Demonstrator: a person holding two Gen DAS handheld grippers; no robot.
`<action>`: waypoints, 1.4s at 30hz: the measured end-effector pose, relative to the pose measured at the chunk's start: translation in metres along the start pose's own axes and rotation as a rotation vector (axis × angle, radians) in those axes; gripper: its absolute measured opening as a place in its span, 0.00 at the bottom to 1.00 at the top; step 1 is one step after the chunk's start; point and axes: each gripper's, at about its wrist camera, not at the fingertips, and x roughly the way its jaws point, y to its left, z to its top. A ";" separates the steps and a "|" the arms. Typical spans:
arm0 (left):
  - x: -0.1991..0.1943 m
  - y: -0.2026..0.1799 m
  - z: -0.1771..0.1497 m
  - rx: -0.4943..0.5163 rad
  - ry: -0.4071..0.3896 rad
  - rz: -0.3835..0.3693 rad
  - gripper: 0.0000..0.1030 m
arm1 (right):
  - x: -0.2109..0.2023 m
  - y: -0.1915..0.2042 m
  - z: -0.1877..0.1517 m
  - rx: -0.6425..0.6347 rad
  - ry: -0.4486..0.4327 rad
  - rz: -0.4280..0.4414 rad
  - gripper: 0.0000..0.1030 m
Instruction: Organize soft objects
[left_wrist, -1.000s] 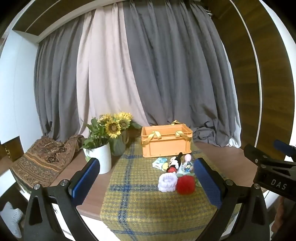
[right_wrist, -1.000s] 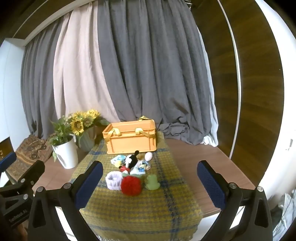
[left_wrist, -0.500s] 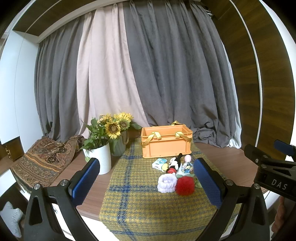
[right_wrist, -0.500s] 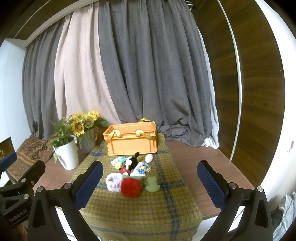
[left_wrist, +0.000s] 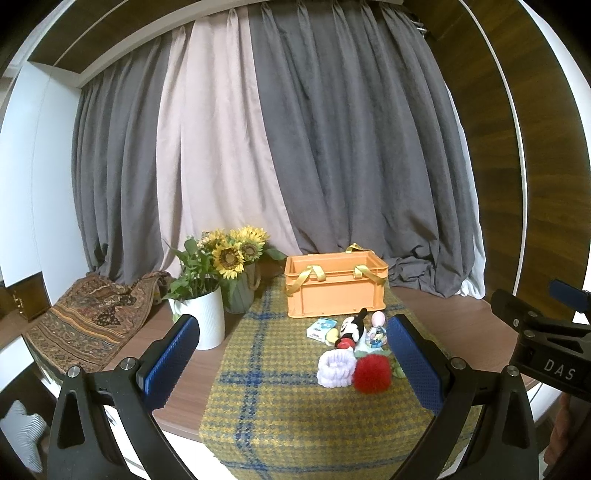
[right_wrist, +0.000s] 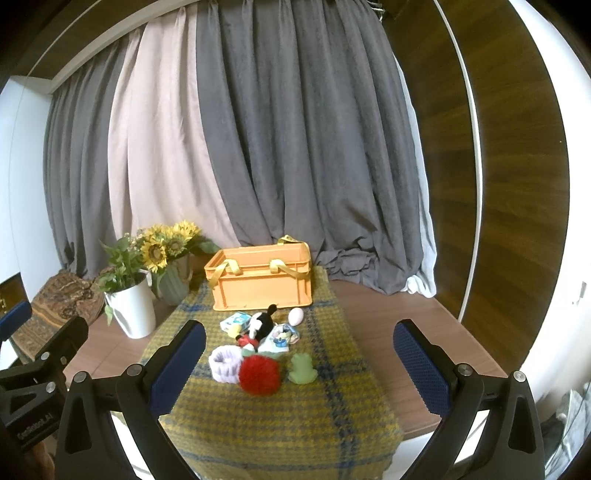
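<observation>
Both tongs wide open and holding nothing: left gripper (left_wrist: 291, 354) low in its frame, right gripper (right_wrist: 299, 354) low in its frame too, both up in the air and well back from the toys. Looks like the very start, with nothing picked up yet and nothing seen inside the box. Just past the tips, in the lower middle of both frames, a small heap of soft things on the yellow and blue checked cloth (right_wrist: 280, 424): a red pom-pom (right_wrist: 258, 376) at the front, touching a pale purple fluffy ring (right_wrist: 224, 364), a green frog (right_wrist: 302, 368) just beside on the right, then a black and white mouse plush (right_wrist: 260, 325), a small blue card (right_wrist: 236, 321) and a pink egg (right_wrist: 296, 316) behind. Orange crate (left_wrist: 335, 286) behind the heap, open on top, yellow straps hanging over the rim. Next, most likely: down and forward to one toy at the front, a gentle squeeze, a lift over the rim. Toys packed close, so easy to grab two or push one. Off to the left of centre, a white pot (left_wrist: 203, 321) and sunflowers (left_wrist: 236, 251), near the cloth but out of the way.
</observation>
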 end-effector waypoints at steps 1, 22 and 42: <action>0.000 0.000 0.000 0.000 0.000 -0.001 1.00 | 0.000 0.000 0.000 0.000 0.001 -0.001 1.00; 0.003 0.003 -0.008 -0.006 0.000 -0.006 1.00 | 0.003 0.001 -0.001 -0.003 0.004 -0.001 1.00; 0.002 0.002 -0.011 -0.007 0.002 -0.016 1.00 | 0.008 0.001 -0.005 0.000 0.010 -0.001 1.00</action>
